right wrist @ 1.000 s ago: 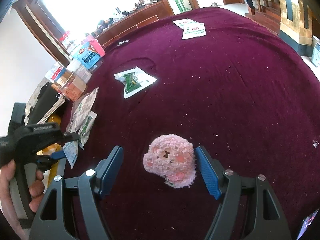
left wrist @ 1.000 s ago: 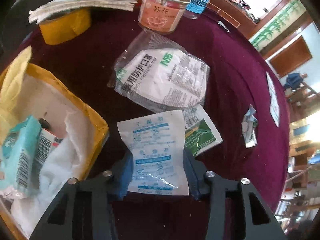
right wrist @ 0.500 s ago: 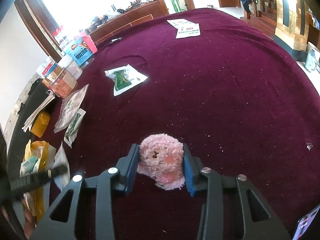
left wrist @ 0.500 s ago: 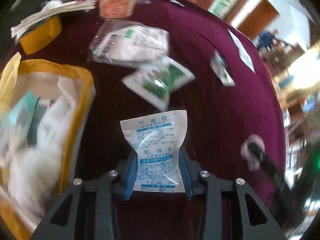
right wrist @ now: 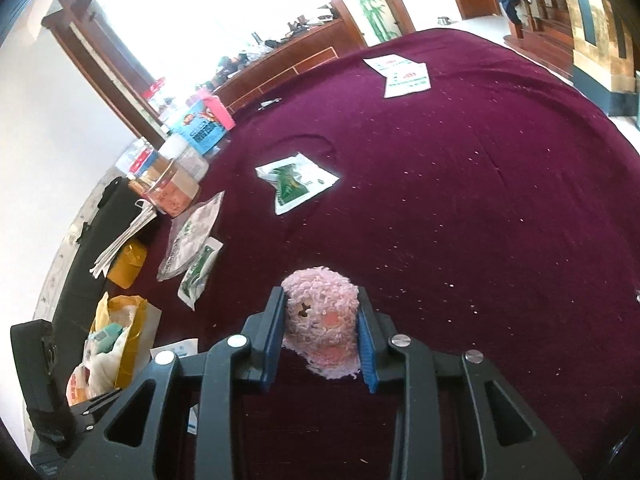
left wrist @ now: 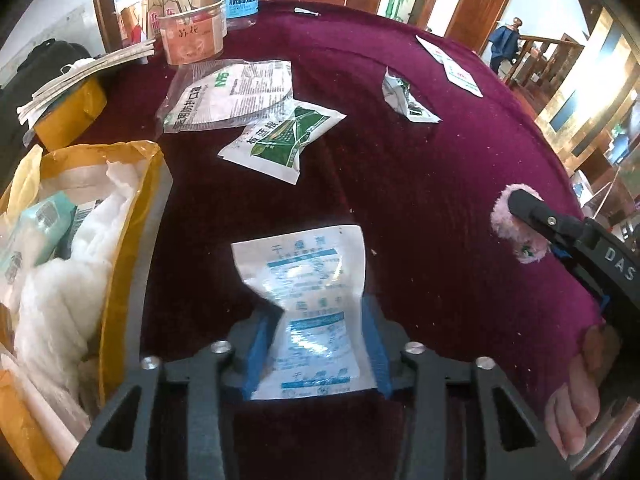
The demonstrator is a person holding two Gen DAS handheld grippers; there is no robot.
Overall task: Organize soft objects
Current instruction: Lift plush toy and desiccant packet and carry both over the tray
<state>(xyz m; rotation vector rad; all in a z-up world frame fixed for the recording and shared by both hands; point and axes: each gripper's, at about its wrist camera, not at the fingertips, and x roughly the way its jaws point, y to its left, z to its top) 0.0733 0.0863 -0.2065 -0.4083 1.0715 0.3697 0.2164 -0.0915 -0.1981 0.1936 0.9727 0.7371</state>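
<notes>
A white and blue desiccant packet (left wrist: 308,276) is pinched at its lower half by my left gripper (left wrist: 318,312), just right of a yellow bag (left wrist: 132,216) with white stuffing and a tissue pack inside. The packet's upper part bends free above the pads. A pink fluffy plush toy (right wrist: 324,332) sits on the maroon tablecloth (right wrist: 480,200) between the blue pads of my right gripper (right wrist: 320,292); the jaws are closing and both pads press its sides. In the left wrist view the plush (left wrist: 506,224) shows at the right, behind a black finger (left wrist: 528,206).
An N95 mask pack (left wrist: 228,96) and a green sachet (left wrist: 284,140) lie beyond the yellow bag, another sachet (left wrist: 404,100) further right. A jar (left wrist: 192,36), boxes and stacked papers line the far edge. Two leaflets (right wrist: 404,76) lie far across the cloth.
The right jaws have come in from wide apart onto the pink plush. The left gripper has carried the packet off the mask pack and rolled, bringing the right gripper into its view.
</notes>
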